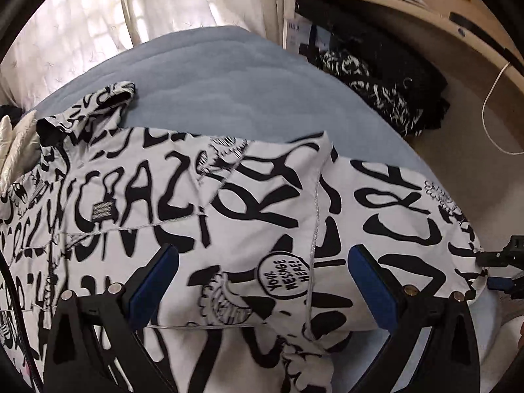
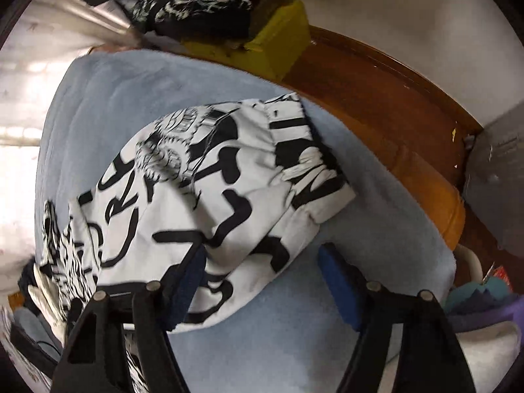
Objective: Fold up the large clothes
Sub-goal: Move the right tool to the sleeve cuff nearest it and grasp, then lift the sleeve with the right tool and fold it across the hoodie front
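Observation:
A large white garment with black graffiti lettering [image 1: 203, 203] lies partly folded on a blue-grey blanket [image 1: 229, 91]; one panel is folded over the middle. My left gripper [image 1: 262, 281] is open just above it, with the blue pads [image 1: 373, 281] wide apart. In the right wrist view the same garment [image 2: 213, 190] lies across the blanket [image 2: 294, 327]. My right gripper [image 2: 262, 281] is open over its near edge, holding nothing. The right gripper's tip also shows at the far right of the left wrist view [image 1: 504, 268], at the garment's edge.
A black-and-white patterned pile of clothes [image 1: 376, 91] sits beyond the bed under a wooden desk [image 1: 409, 9]. A yellow box [image 2: 271, 42] and a wooden bed frame [image 2: 393, 104] border the bed's side. White curtains [image 1: 82, 42] hang behind. A white cable [image 1: 491, 104] hangs down.

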The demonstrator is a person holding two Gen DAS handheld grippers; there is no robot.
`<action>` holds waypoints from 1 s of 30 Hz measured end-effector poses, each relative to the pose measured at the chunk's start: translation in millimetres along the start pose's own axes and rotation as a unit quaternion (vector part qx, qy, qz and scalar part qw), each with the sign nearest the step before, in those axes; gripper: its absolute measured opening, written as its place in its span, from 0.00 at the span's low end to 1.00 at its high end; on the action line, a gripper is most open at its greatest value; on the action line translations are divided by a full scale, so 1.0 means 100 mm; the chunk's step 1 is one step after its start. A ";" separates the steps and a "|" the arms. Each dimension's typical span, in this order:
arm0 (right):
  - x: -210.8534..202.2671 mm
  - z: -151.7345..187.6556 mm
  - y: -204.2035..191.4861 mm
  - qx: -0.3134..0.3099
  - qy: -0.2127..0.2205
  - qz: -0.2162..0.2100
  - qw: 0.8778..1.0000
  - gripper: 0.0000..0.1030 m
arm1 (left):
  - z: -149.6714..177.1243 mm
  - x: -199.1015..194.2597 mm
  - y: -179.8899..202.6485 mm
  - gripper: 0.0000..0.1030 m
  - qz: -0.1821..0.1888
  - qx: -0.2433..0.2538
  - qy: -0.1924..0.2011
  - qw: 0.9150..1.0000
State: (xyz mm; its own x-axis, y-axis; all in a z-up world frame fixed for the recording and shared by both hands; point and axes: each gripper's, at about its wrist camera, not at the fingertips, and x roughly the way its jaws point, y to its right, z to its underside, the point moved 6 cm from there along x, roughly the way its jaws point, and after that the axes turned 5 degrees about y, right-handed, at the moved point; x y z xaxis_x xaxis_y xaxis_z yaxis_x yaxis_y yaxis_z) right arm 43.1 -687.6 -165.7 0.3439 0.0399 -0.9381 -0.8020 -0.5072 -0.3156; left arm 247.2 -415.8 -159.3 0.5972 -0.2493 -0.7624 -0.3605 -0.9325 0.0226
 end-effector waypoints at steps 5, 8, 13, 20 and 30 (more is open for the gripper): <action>0.06 -0.04 -0.01 -0.011 0.031 0.020 0.999 0.53 | 0.09 0.10 0.06 0.99 0.010 -0.004 -0.019 1.000; 0.04 -0.04 -0.09 -0.041 0.047 0.029 0.998 0.17 | 0.08 0.05 0.00 0.99 0.012 -0.009 -0.018 1.000; -0.36 -0.08 -0.28 -0.062 0.108 0.013 0.992 0.06 | -0.04 -0.23 -0.27 0.99 0.017 -0.029 0.003 0.999; -1.39 0.05 -1.28 -0.158 0.220 -0.085 0.959 0.06 | -0.25 -0.95 -0.93 0.99 -0.015 -0.042 0.088 0.995; -1.64 1.53 -3.14 -0.377 0.197 -0.247 0.871 0.06 | 0.14 -1.63 -2.33 0.99 -0.050 -0.145 0.128 0.980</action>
State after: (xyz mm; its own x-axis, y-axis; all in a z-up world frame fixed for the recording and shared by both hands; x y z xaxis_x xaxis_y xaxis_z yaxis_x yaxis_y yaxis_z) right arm 164.1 -402.7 65.1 0.8164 0.1904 -0.5452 -0.0112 -0.9387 -0.3446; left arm 223.5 -154.5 -48.8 0.7929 -0.1756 -0.5835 -0.0943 -0.9814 0.1671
